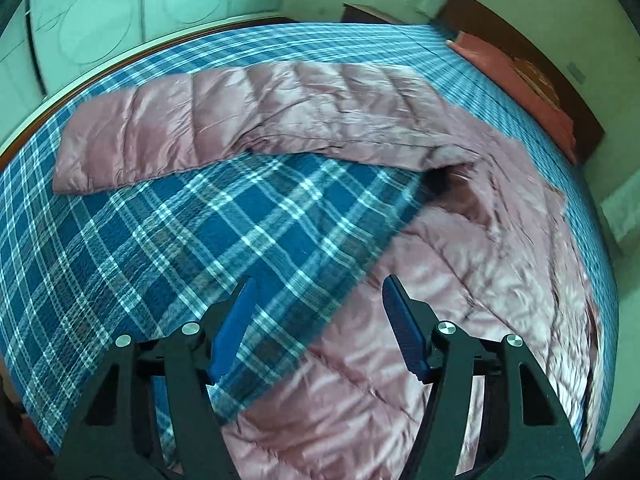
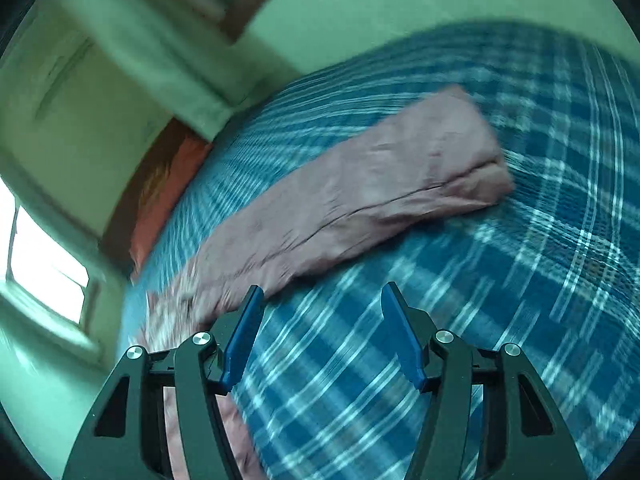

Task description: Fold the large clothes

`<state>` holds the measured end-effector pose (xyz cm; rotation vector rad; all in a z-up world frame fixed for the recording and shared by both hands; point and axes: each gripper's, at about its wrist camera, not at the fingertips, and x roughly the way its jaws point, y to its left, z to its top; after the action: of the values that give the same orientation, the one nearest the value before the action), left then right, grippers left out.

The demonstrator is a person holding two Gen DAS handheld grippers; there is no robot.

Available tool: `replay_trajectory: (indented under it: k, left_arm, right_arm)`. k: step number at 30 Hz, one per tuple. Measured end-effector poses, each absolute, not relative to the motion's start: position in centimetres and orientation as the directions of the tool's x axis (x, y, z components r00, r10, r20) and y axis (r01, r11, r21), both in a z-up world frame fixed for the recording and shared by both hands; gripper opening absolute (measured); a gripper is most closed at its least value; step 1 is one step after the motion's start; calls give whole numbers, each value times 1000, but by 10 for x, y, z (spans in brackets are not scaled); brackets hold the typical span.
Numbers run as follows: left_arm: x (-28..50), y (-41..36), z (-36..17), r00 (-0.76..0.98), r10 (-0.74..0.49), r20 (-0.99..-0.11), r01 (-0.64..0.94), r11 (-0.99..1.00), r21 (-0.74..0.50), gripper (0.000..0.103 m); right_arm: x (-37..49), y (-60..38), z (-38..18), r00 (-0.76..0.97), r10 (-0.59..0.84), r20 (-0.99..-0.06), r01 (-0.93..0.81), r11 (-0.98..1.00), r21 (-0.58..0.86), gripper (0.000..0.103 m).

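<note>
A pink quilted puffer jacket (image 1: 460,264) lies spread on a bed with a blue plaid cover (image 1: 168,224). One sleeve (image 1: 224,120) stretches out to the left across the bed. My left gripper (image 1: 318,292) is open and empty, hovering over the jacket's edge where it meets the plaid. In the right wrist view, which is motion-blurred, a sleeve (image 2: 360,192) of the jacket lies straight out on the plaid cover (image 2: 500,280). My right gripper (image 2: 320,296) is open and empty above the bed near that sleeve's base.
A dark wooden headboard (image 1: 532,64) and a reddish pillow (image 1: 516,80) are at the far right of the bed. A white wardrobe (image 1: 104,12) stands beyond the far edge. Windows (image 2: 44,268) and walls border the bed in the right wrist view.
</note>
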<state>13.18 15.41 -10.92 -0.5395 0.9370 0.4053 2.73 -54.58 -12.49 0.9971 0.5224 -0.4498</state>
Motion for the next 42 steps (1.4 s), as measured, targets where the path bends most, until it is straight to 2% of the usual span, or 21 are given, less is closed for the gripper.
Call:
replay_trajectory:
  k: [6,10,14,18,20,22,24,25,28,34,42]
  left_arm:
    - [136,162,-118,514,145,-845,-605,760,-238,77]
    - [138,166,-125,496,165,-852,-624,751,-218,78]
    - [140,165,-129,489,194,-851,-629,754,-189,79]
    - [140,164,-129,492,197,-848,-634,749,-194,82]
    - [139,167,-128,500,194,-844,-642,737,-211,82]
    - [139,170,-128,504,194,-841,-648,729,-220,82]
    - [139,173,-128,502,196,-842,-648,730,-217,82]
    - [139,175,-128,502,197,-842,-649,729,-216,82]
    - [138,180,-126,502,207,-840,-657,723,-215,82]
    - [138,191,-127,486,248,-838,-670,721,-175,82]
    - [136,203,-126,508,253,-823,-674,712,-197,82]
  right_arm:
    - [19,-576,-152,838,-118,-532,539,331,774,61]
    - [12,-591,-148,870,-181,-458,492,320,809,66]
    - [4,-605,-151,887,-240,-394,450,268,852,67]
    - [8,-614,-145,879,-260,-399,465,285,838,66]
    - [11,-614,-143,868,-272,-416,485,282,828,56]
    - [13,-618,-148,856,-272,-440,507,268,819,30]
    - [15,-624,-152,845,-268,-462,524,249,814,17]
    - [15,-626,-152,842,-274,-465,530,253,810,14]
    - [27,-616,-125,846,-289,-448,528,340,778,11]
    - [69,-550,-55,896,-217,-388,435,606,666,9]
    - [165,-391,4,927,8,-376,187,857,480,9]
